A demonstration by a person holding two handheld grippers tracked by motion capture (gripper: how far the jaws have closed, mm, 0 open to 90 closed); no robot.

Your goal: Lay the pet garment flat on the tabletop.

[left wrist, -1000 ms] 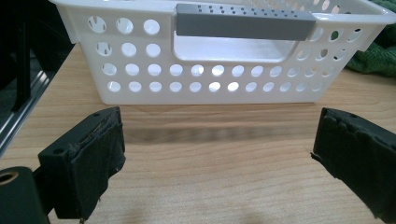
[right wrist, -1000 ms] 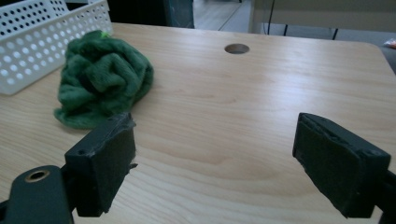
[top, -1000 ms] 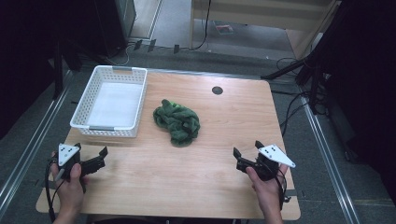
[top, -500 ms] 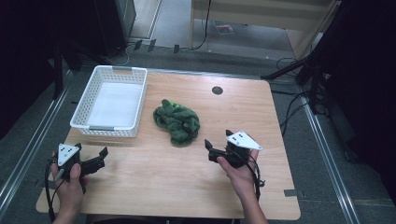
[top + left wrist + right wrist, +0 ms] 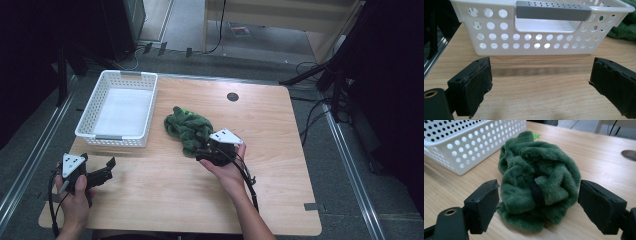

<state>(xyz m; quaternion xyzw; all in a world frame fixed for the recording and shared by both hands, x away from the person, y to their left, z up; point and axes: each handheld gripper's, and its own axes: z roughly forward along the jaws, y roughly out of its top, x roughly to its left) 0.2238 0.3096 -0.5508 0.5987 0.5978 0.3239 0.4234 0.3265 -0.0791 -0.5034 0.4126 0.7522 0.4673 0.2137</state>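
Right hand-held gripper [image 5: 537, 202] wide (empty) beside green plush [image 5: 536, 182]

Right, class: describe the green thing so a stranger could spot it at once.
Find the wooden table and its white basket at the far left. Just right of the basket, mid-table, lies a crumpled fuzzy cloth, the table's one dark green, soft thing.

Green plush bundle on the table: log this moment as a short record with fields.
item: green plush bundle, crumpled, lying on the wooden table
right tool: jaws open, either side of the bundle, not pressing it
left tool: open, nothing between the jaws, facing the white basket
basket contents: none visible
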